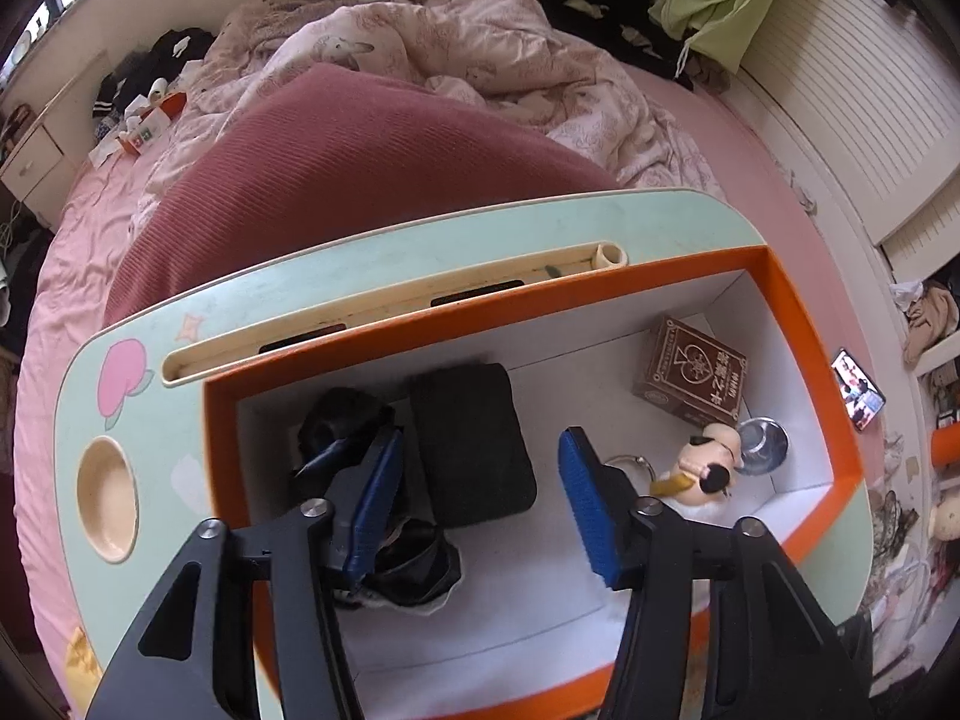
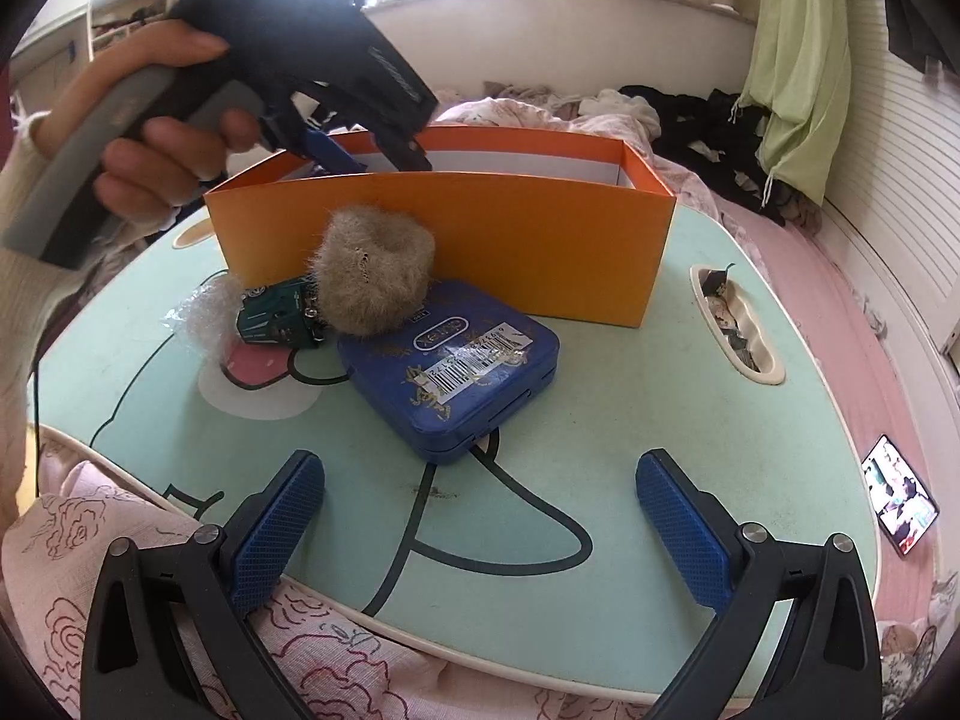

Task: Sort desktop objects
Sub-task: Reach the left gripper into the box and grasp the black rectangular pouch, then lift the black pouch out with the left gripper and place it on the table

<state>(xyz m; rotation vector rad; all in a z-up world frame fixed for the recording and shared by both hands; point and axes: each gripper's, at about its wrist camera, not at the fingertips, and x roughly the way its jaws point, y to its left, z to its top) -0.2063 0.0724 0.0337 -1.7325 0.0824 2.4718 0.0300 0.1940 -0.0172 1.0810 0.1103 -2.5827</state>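
Left hand-held gripper (image 1: 480, 504) hangs over the orange cardboard box (image 1: 798, 324), jaws part open, nothing between the pads. Right hand-held gripper (image 2: 480, 534) wide open, empty, low over the mint-green lap desk (image 2: 660, 420). Next candidate: fuzzy tan hair scrunchie (image 2: 375, 273), resting on the blue rectangular tin (image 2: 456, 372) against the box's front wall. Likely soft, very light, squashy; pinch across the ring. The tin likely rigid, slick; take it by the edges.

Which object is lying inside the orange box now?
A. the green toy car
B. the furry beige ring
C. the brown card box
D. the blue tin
C: the left wrist view shows the brown card box on the floor of the orange box; the other three lie on the table outside it.
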